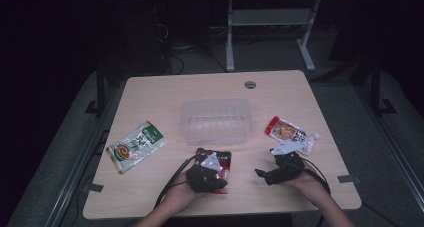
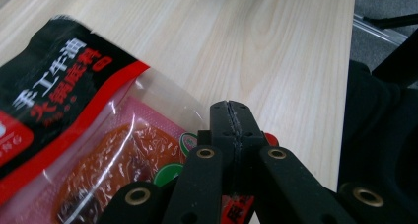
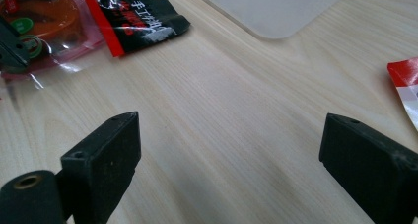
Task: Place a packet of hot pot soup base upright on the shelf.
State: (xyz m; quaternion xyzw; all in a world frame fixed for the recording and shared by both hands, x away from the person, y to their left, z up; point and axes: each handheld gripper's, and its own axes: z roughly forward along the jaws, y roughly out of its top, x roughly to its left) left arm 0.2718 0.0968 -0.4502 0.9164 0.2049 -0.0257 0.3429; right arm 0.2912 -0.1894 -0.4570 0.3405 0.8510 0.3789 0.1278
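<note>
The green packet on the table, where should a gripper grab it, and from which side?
Best guess: pinch the green packet at its thin sealed edge, at the corner nearest the clear plastic tub, coming in low from that side. It lies flat on the table, tilted, so only its rim gives the jaws something to close on. The wood around it is bare, so nothing blocks the way.

A clear rectangular plastic container (image 1: 216,121) sits mid-table; a green-and-white snack packet (image 1: 135,146) lies well left, a red-and-white pouch (image 1: 291,134), possibly spouted, right.
</note>
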